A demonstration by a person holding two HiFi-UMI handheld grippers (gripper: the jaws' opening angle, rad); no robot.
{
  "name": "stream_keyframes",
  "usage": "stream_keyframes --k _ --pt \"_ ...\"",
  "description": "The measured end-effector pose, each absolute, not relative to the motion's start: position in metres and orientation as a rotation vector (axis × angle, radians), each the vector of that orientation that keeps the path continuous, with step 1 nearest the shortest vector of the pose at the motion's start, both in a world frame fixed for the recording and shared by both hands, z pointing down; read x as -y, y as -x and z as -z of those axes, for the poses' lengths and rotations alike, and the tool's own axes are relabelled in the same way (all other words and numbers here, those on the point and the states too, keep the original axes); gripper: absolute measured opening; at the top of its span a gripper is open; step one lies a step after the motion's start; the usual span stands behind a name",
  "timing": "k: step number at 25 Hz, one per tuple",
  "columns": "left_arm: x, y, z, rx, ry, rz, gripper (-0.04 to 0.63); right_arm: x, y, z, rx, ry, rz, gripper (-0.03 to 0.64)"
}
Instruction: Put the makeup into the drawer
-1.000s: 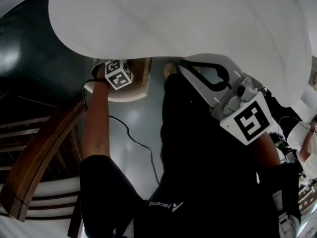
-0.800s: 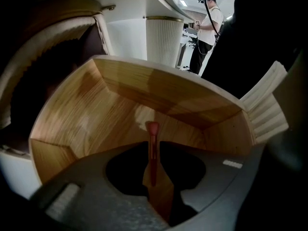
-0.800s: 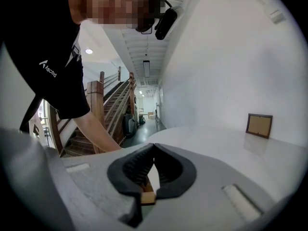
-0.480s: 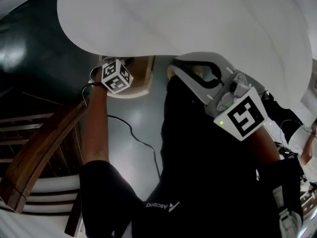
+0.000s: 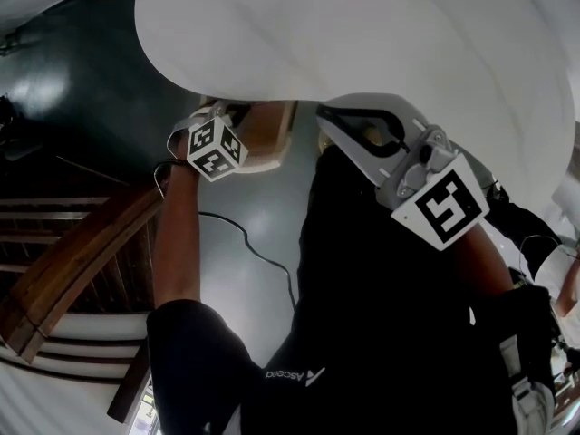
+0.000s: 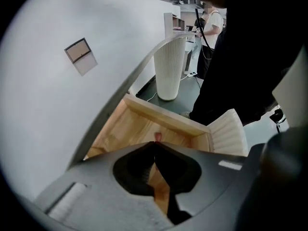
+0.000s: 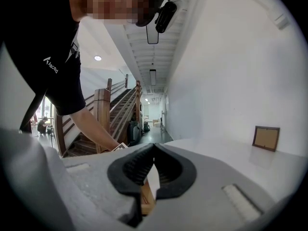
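Our left gripper [image 6: 154, 144] hangs over the open wooden drawer [image 6: 166, 116]; its jaws have just been closing and now meet on nothing. A small pink makeup item [image 6: 157, 136] lies inside the drawer. Our right gripper [image 7: 154, 147] is closed too, and empty.

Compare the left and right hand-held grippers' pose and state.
The left hand-held gripper points steeply down over the open drawer. The right hand-held gripper points roughly level beside the table. The left's jaws have just closed, with nothing between them, while the right's simply stand together. Shared: both are shut and empty.
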State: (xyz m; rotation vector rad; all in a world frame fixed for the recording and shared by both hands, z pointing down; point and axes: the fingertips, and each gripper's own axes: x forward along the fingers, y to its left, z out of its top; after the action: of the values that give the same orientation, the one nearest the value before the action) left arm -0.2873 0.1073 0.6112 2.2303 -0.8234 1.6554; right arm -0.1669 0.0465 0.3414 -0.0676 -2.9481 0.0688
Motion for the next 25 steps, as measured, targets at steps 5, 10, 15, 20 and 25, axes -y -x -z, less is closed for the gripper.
stream_keyframes --k 5,10,15,20,25 --pt "-0.122 0.285 -0.59 0.894 -2.218 -1.636 0.011 -0.051 0.162 -0.337 2.964 0.07 -0.062 0.003" --pt "-0.124 0.268 -0.537 1.07 -2.256 -1.498 0.011 -0.052 0.156 -0.319 2.991 0.068 -0.039 0.003" --pt "-0.109 0.244 -0.459 1.354 -2.326 -1.224 0.011 -0.045 0.144 -0.301 3.022 0.052 -0.018 0.003" --pt "-0.077 0.212 -0.369 1.658 -2.449 -0.777 0.011 -0.034 0.127 -0.292 3.064 0.005 -0.028 0.003" --pt "-0.05 0.18 -0.294 1.811 -2.521 -0.442 0.011 -0.019 0.108 -0.282 3.098 -0.058 -0.043 0.003"
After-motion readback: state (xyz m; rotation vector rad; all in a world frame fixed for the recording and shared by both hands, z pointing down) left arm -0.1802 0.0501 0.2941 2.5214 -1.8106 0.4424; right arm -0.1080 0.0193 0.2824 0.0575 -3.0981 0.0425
